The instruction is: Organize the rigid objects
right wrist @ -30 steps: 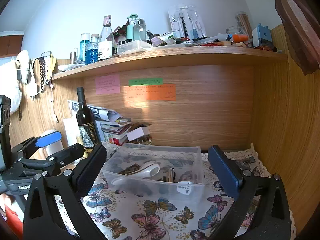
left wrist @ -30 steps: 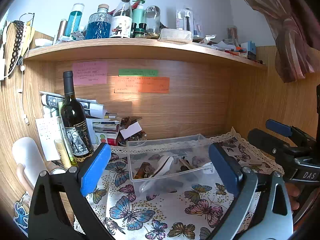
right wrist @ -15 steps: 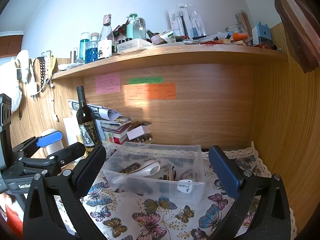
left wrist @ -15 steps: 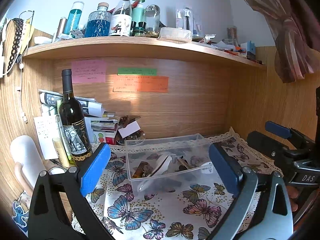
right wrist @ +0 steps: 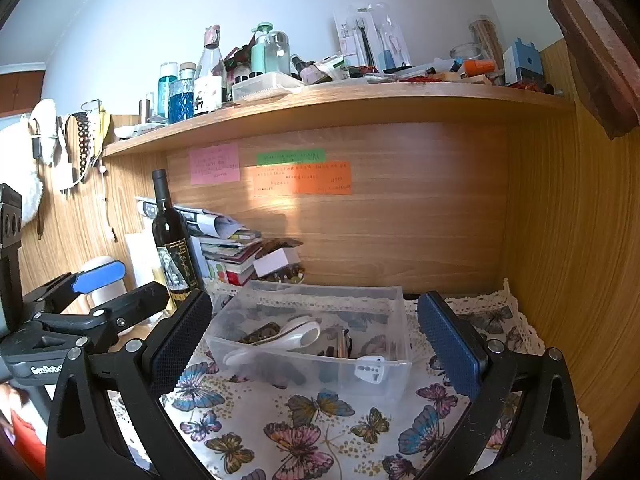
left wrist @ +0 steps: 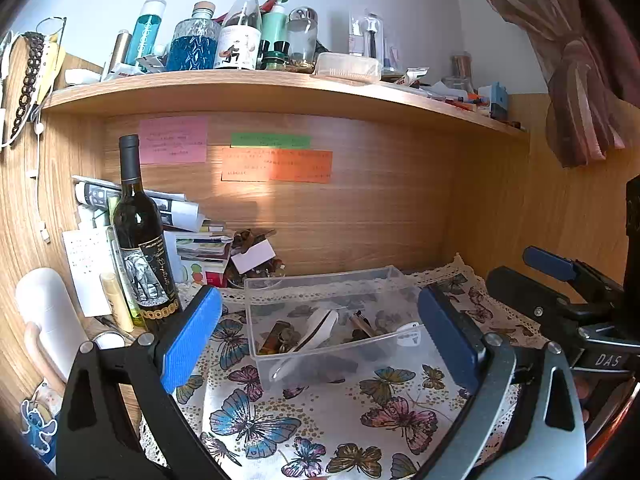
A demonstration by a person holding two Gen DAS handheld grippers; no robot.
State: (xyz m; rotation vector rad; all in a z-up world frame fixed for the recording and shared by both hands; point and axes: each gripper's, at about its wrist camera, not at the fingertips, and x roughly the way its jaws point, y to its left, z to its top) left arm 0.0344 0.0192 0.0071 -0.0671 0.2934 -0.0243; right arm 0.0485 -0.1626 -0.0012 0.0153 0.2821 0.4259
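A clear plastic bin (left wrist: 384,344) (right wrist: 384,372) stands on the butterfly cloth (left wrist: 320,420) (right wrist: 312,432). Inside lie a white curved handle-like item (left wrist: 320,326) (right wrist: 288,336), a brown lighter-like piece (left wrist: 276,334) and several small dark items. My left gripper (left wrist: 320,336) is open and empty, held short of the bin. My right gripper (right wrist: 316,344) is open and empty, also short of the bin. Each gripper shows at the edge of the other's view: the right (left wrist: 560,280), the left (right wrist: 100,296).
A dark wine bottle (left wrist: 144,248) (right wrist: 172,248) stands at the left by stacked papers and books (left wrist: 200,240). A white cylinder (left wrist: 52,316) is far left. A wooden shelf (left wrist: 280,92) overhead carries several bottles. Wooden walls close the back and right.
Both grippers have drifted slightly; the bin sits a touch lower and nearer in the right wrist view. Nothing was gripped or released.
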